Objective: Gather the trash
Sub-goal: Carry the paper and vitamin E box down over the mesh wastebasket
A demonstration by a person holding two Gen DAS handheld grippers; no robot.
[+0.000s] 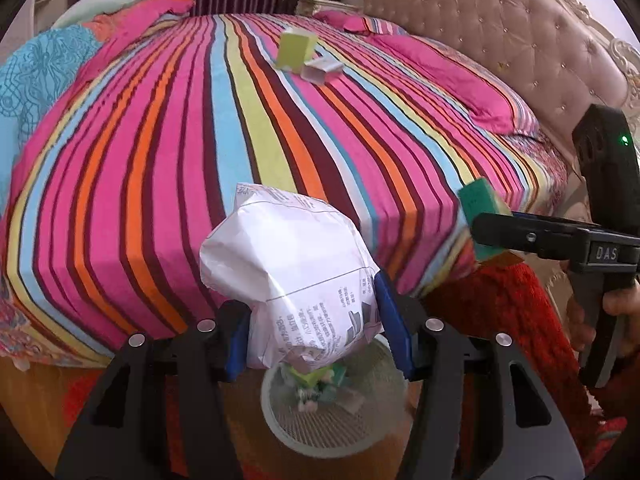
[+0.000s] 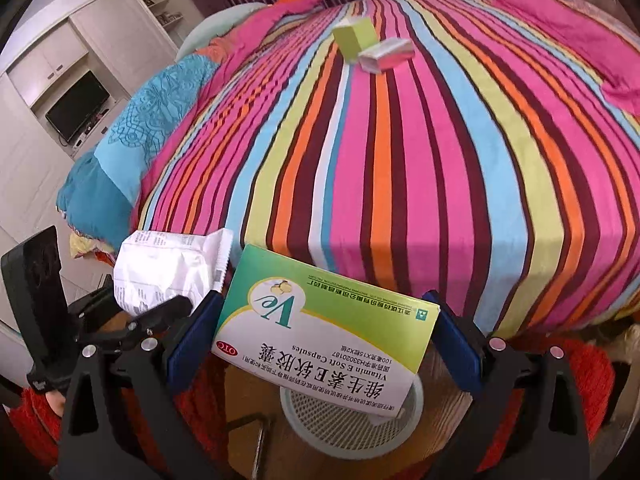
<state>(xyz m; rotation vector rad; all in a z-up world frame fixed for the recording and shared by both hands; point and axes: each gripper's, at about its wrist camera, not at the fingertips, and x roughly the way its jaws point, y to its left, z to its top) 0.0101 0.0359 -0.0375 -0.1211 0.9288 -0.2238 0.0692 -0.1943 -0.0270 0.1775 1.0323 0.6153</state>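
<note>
I point both grippers steeply down over the white basket (image 1: 332,420) at the lower centre. My left gripper (image 1: 316,340) clamps the crumpled white paper (image 1: 292,272); my right gripper (image 2: 320,344) clamps the green medicine box (image 2: 320,332). Behind them, the striped bed (image 1: 200,140) fills the frame, with two small boxes (image 1: 308,56) near the upper centre. The bed's edge is just behind the basket.

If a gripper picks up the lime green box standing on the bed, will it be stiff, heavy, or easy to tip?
The lime green box looks like thin cardboard, so probably light and crushable. It stands on end on the soft striped bedcover, so a nudge would likely tip it.
</note>
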